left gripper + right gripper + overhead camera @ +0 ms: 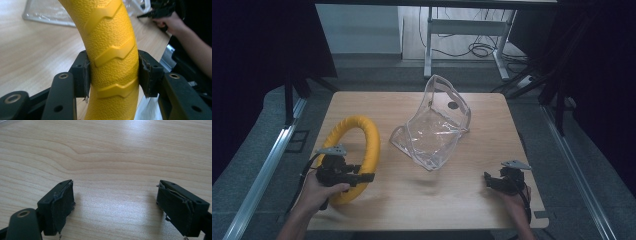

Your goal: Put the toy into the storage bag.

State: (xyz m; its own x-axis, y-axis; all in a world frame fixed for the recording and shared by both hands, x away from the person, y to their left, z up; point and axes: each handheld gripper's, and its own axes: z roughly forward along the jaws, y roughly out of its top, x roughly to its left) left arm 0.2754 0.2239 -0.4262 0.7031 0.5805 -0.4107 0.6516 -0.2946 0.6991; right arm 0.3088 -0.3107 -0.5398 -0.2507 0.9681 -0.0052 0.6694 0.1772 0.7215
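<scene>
At the lower left of the high view, the person's left hand (319,192) holds the left tongs (362,177), which are clamped on the near part of a yellow ring (371,140). In the left gripper view the two black jaws press on either side of the ring (112,50), their worn pads flat against its pebbled skin with raised chevron ribs; the ring runs from the bottom edge up through the top of that frame. In the high view the ring stands tilted, its near part at the tongs and its far arc toward the middle left of the frame, above the wooden tabletop (437,200); whether its far arc touches the wood cannot be told.

At the lower right of the high view, the right hand (514,205) holds the right tongs (488,181) low over the tabletop. In the right gripper view these tongs (115,202) stand wide apart with bare wood grain between the pads.

Farther back, at the centre of the high view, a clear plastic bag (434,127) sits on the tabletop, its mouth gaping and its far side standing up. It lies just to the right of the ring and well apart from the right tongs.

Beyond the far edge, at the top of the frame, are the white legs of another table (464,30) with cables on the floor.
</scene>
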